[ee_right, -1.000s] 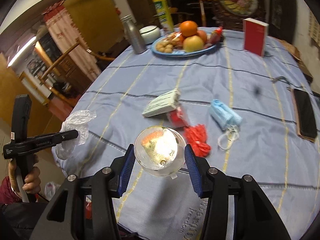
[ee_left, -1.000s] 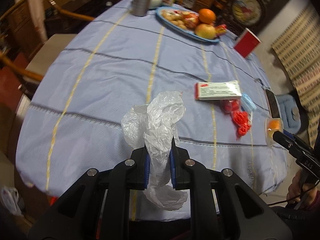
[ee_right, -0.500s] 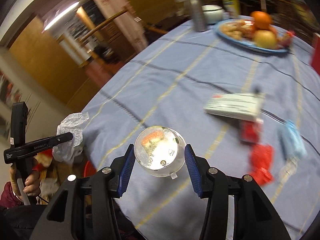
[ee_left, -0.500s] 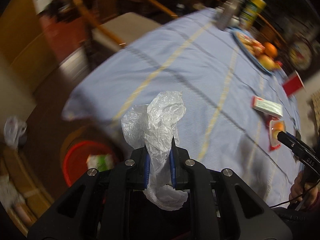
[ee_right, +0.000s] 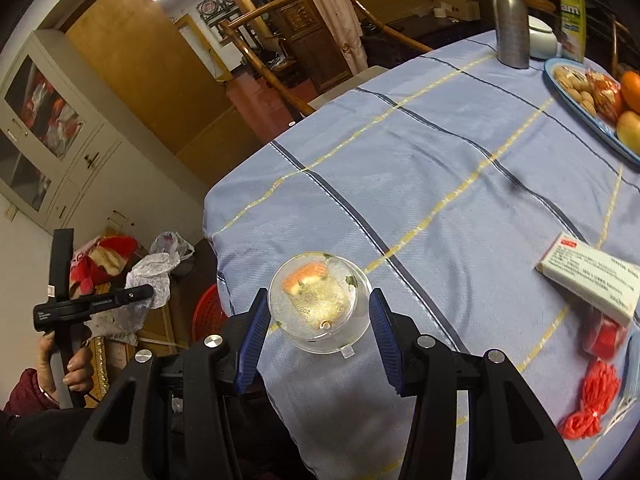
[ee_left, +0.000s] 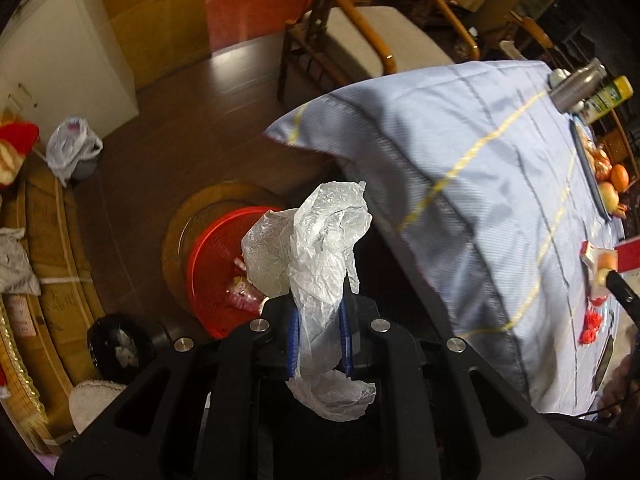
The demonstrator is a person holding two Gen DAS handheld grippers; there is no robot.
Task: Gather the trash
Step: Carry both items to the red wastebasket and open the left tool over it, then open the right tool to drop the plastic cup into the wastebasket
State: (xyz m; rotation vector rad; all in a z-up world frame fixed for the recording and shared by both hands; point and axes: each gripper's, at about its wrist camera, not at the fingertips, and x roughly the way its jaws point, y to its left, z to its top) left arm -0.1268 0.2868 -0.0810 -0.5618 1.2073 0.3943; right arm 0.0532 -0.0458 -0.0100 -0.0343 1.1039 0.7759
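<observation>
My left gripper [ee_left: 320,316] is shut on a crumpled clear plastic bag [ee_left: 320,240] and points down past the table's edge. Below it a red basket [ee_left: 212,256] with some scraps stands on the dark floor. In the right wrist view that bag [ee_right: 154,276] hangs at the left, beside a person's hand [ee_right: 68,360]. My right gripper [ee_right: 319,308] is shut on a clear plastic cup [ee_right: 318,304] with food scraps, over the near edge of the blue tablecloth [ee_right: 420,184]. A white box [ee_right: 588,284], red string [ee_right: 592,400] and a blue mask [ee_right: 634,360] lie on the cloth.
A blue fruit plate [ee_right: 580,96], a steel bottle [ee_right: 510,16] and a yellow can [ee_right: 570,8] stand at the table's far side. A wooden chair [ee_left: 384,36] is at the table's edge. A small lined bin [ee_left: 72,152] and cabinets [ee_right: 52,120] are on the left.
Both grippers swung left from over the table toward its edge and the floor. The red basket came into view under the left gripper. Both grips are unchanged.
</observation>
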